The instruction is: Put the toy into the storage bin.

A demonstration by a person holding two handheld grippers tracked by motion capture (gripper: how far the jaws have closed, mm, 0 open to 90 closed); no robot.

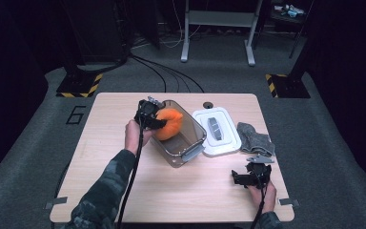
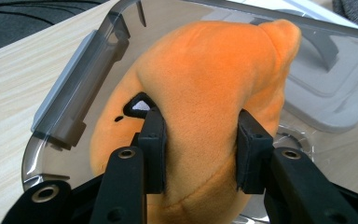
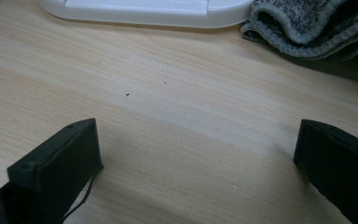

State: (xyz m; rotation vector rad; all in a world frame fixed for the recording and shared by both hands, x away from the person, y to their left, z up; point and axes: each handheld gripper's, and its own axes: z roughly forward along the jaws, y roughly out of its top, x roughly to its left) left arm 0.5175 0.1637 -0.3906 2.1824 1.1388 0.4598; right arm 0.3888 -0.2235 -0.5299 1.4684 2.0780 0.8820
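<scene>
Left hand-held gripper (image 2: 200, 149) clamping orange plush toy (image 2: 205, 74), over clear container (image 2: 74, 88)

Plush toy (image 1: 170, 123) in bin (image 1: 189, 143); lid (image 1: 217, 132) right.

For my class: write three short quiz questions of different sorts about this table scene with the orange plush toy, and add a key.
1. True or false: the left claw grips the orange plush toy over the clear plastic container.
2. Multiple choice: what lies just right of the white lid in the high view? A) grey cloth B) a spoon C) a red cup
3. Fill in: the right claw hovers with its jaws ____ above the bare wooden table.

Key: 1 true; 2 A; 3 open
</scene>
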